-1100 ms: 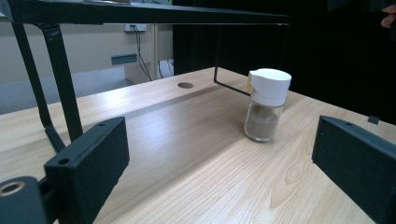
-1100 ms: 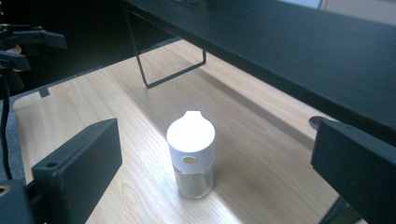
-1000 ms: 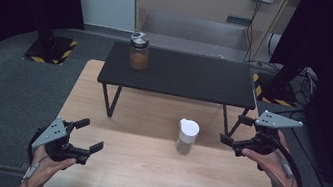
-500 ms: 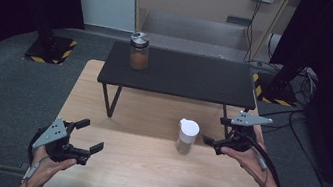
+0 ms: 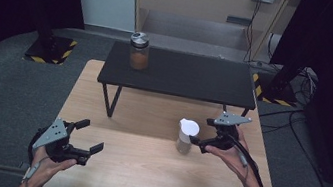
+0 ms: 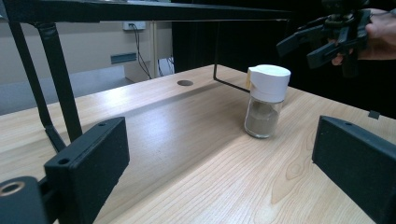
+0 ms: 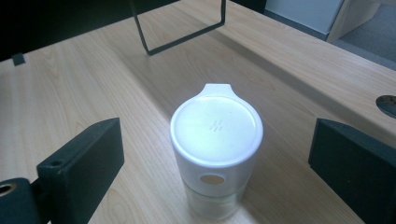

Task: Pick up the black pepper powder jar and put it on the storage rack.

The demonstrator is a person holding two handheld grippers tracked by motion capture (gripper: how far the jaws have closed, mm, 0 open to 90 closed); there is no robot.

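A small glass jar with a white lid [image 5: 186, 136] stands on the wooden table [image 5: 142, 170], right of centre. My right gripper [image 5: 203, 131] is open just to the right of it, close to the lid and not touching. In the right gripper view the jar [image 7: 216, 144] stands between the two spread jaws, seen from above. My left gripper [image 5: 91, 135] is open near the front left of the table with nothing in it. The left gripper view shows the jar [image 6: 266, 100] farther off, with brownish powder inside, and the right gripper [image 6: 296, 51] beyond it.
A low black table [image 5: 183, 73] stands across the far half of the wooden table on thin metal legs. A glass jar with a metal lid and orange-brown contents [image 5: 139, 51] sits on its left end. Cables [image 5: 297, 119] lie on the floor at the right.
My right gripper has moved left and toward the white-lidded jar, from the table's right edge to right beside it. The left gripper has stayed where it was.
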